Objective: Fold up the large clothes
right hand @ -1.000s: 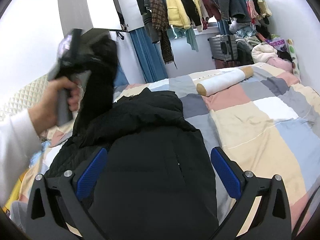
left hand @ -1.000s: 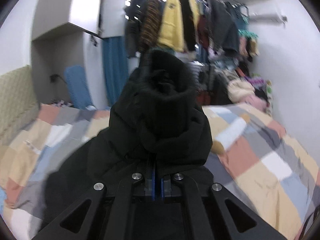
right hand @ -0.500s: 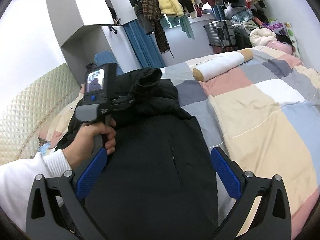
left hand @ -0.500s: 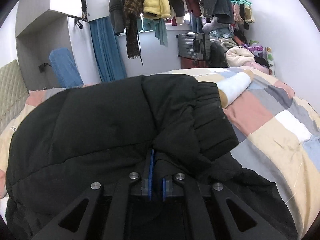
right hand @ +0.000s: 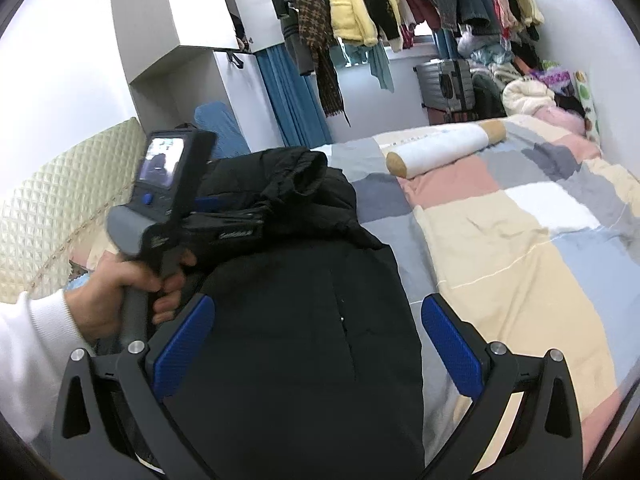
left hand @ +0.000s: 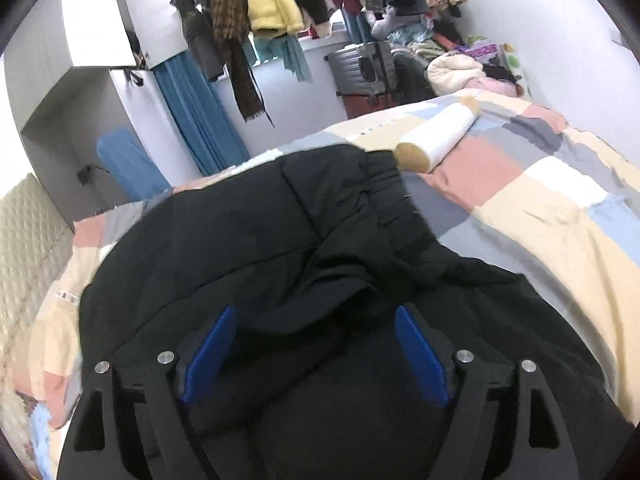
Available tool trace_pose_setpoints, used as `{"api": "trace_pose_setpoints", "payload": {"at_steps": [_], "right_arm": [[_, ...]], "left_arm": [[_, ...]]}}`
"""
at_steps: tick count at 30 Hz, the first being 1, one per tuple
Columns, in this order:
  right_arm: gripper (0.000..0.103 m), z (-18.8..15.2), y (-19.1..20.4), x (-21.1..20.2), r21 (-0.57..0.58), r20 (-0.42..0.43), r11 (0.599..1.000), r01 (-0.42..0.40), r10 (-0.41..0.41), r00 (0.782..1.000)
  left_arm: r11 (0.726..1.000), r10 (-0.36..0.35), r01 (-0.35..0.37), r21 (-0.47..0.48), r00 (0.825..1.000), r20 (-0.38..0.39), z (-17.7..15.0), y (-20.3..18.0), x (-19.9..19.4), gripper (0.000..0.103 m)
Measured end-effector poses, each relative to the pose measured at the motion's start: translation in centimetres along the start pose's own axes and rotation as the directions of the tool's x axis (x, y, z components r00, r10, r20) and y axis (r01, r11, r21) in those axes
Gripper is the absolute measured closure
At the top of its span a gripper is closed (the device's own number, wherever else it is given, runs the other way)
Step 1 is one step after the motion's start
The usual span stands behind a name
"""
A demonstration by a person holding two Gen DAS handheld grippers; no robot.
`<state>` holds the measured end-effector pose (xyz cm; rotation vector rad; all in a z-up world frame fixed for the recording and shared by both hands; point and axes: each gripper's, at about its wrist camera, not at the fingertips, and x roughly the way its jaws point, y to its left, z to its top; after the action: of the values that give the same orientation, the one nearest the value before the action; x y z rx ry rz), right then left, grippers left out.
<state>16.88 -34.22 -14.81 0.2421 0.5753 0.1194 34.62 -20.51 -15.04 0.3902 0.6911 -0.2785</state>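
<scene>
1. While the black puffer jacket [left hand: 248, 248] lies on the patchwork bed [left hand: 540, 200], the left gripper [left hand: 316, 356] has just been opening; fingers spread, folded sleeve loose between them.
2. Right gripper [right hand: 320, 340] fingers gape wide over the jacket, gripping nothing.

small white print on the left claw [right hand: 224, 216] body, too blurred to read

Each handheld tool ends in a black, triangulated two-finger frame with cut-out windows, silver round screw heads and flat blue rubber pads [left hand: 420, 356]. In the right wrist view, at centre left, the left gripper [right hand: 208, 204] shows a grey pistol handle, small rear screen and blue button. At lower left, a white knit sleeve [right hand: 28, 344] with ribbed cuff.
</scene>
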Motion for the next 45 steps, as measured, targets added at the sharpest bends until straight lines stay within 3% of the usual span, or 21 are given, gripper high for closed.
{"api": "trace_pose_setpoints", "payload": {"at_steps": [10, 17, 22, 27, 31, 34, 36, 40, 45], "right_arm": [[0.0, 0.1, 1.7, -1.5, -0.024, 0.034, 1.0, -0.008, 0.009, 0.999], [0.0, -0.4, 4.3, -3.7, -0.098, 0.059, 0.994, -0.038, 0.044, 0.997], [0.0, -0.5, 5.7, -4.7, -0.106, 0.049, 0.99, -0.087, 0.093, 0.994], [0.0, 1.0, 6.7, -3.6, -0.054, 0.025, 0.987, -0.152, 0.154, 0.988], [0.0, 4.3, 7.2, -0.6, -0.012, 0.011, 0.992, -0.125, 0.125, 0.992], [0.0, 7.2, 7.2, 3.5, 0.031, -0.026, 0.993, -0.112, 0.113, 0.993], [0.0, 8.6, 6.9, 7.2, 0.028, -0.087, 0.998, -0.058, 0.06, 0.994], [0.003, 9.4, 4.3, 13.8, 0.123, -0.165, 0.992, -0.02, 0.04, 0.985], [0.004, 8.5, 1.3, 19.5, 0.225, -0.141, 0.97, -0.091, 0.125, 0.982]], "left_arm": [[0.985, -0.021, 0.041, -0.169, 0.993, 0.119, -2.6, 4.5, -13.3, 0.021], [0.923, -0.062, 0.125, -0.365, 0.982, 0.181, -6.5, 8.9, -20.7, 0.021], [0.931, 0.012, 0.078, -0.355, 0.97, 0.244, -8.6, 9.9, -23.6, 0.021], [0.92, 0.064, 0.055, -0.388, 0.956, 0.287, -10.5, 11.5, -23.9, 0.021], [0.901, 0.079, 0.052, -0.431, 0.957, 0.279, -12.5, 12.8, -21.2, 0.021], [0.881, 0.073, 0.051, -0.471, 0.968, 0.242, -14.2, 14.3, -18.0, 0.021], [0.869, 0.085, 0.037, -0.493, 0.971, 0.222, -14.9, 15.2, -16.4, 0.021], [0.835, 0.093, 0.036, -0.549, 0.974, 0.206, -15.8, 17.4, -14.0, 0.021], [0.852, 0.054, 0.065, -0.52, 0.976, 0.211, -16.3, 17.2, -11.5, 0.021]]}}
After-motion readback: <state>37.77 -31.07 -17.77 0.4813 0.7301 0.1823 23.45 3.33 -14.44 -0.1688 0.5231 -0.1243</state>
